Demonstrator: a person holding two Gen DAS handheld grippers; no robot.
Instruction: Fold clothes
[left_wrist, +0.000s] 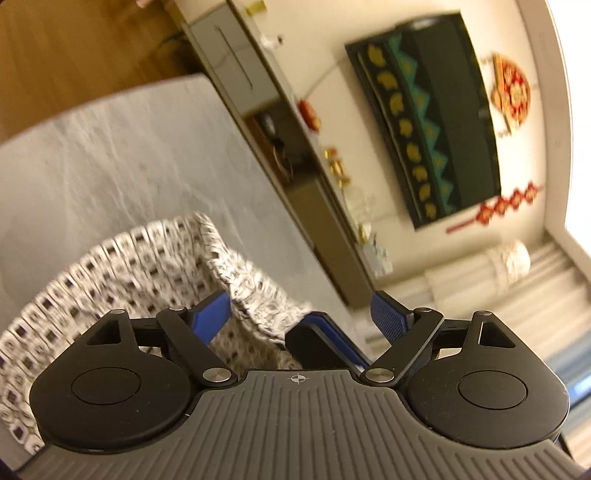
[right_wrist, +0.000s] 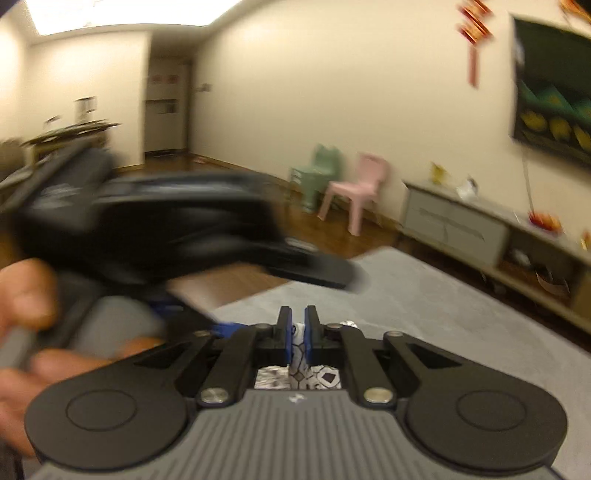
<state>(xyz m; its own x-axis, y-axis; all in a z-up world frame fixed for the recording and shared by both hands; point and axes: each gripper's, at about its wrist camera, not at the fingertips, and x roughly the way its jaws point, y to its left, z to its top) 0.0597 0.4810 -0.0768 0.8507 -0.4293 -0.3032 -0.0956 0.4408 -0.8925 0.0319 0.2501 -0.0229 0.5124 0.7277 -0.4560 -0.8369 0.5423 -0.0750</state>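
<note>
The patterned garment (left_wrist: 122, 280), white with small dark squares, is lifted in a loose fold over the grey carpet (left_wrist: 110, 155); in the left wrist view it fills the frame from about 7 to 9 o'clock, one edge running toward the centre. That edge ends in the right gripper (right_wrist: 298, 325), whose blue-padded fingers (right_wrist: 287, 332) stand almost together with a strip of the printed cloth (right_wrist: 299, 363) pinched between them. In the left wrist view the same tool appears as a dark, blue-edged shape at the bottom centre, touching the cloth's corner.

The left gripper (left_wrist: 301, 314) has its fingers (left_wrist: 210, 319) spread wide, with nothing between them; the cloth hangs just behind the left-hand finger. From the right wrist view this gripper is a blurred black mass at 9 to 10 o'clock, with the person's left hand (right_wrist: 26, 295) at the frame's left edge.

Farther out, a low cabinet (right_wrist: 461, 225) runs along the wall at 3 o'clock, a dark patterned hanging (right_wrist: 554, 107) above it. A pink chair (right_wrist: 354, 192) and a green chair (right_wrist: 317, 173) stand near the wall at about 1 o'clock.
</note>
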